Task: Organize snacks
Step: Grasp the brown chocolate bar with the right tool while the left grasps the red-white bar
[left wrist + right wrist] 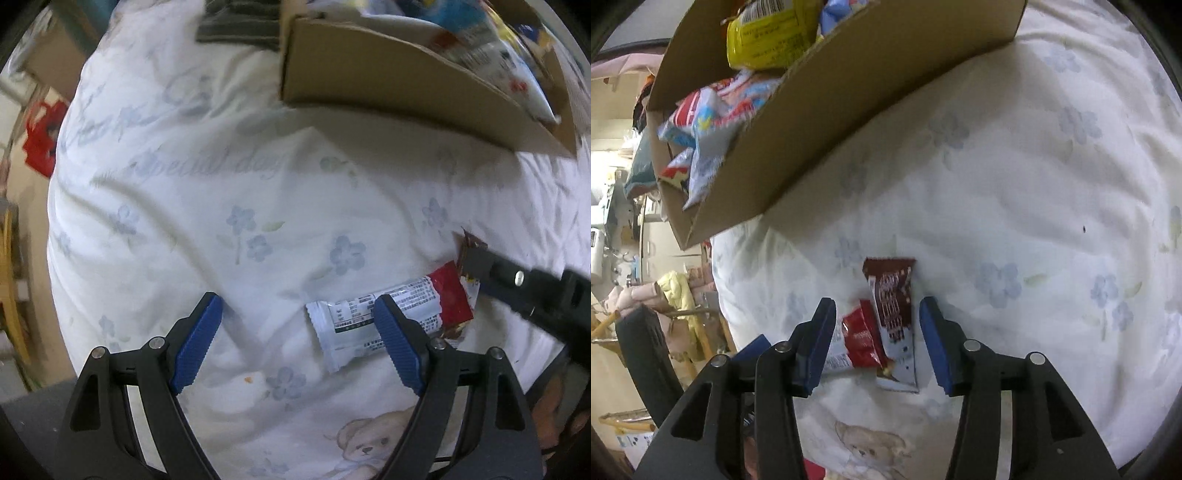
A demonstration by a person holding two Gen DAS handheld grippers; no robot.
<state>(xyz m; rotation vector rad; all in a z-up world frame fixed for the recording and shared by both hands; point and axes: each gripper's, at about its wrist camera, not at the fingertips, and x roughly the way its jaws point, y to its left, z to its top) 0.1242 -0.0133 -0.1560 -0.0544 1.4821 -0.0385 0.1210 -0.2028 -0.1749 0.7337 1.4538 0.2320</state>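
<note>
A white snack bar with a red end [369, 317] lies on the flowered bedsheet [258, 184]. My left gripper [295, 301] hangs open above it; the bar's white end is between the blue pads and the right pad covers its middle. A brown snack packet [894, 314] lies across the bar's red end [862, 339]. My right gripper [877, 302] is open around both, and its pads stand just clear of them. In the left wrist view one of its black fingers [517, 280] reaches in from the right over the brown packet [469, 243].
A cardboard box [406, 85] [849, 110] full of several snack packets, one of them yellow [768, 33], rests on the bed just beyond the bars. The bed's edge drops off at the left [51, 221], with room clutter past it. A teddy bear print [373, 439] marks the near sheet.
</note>
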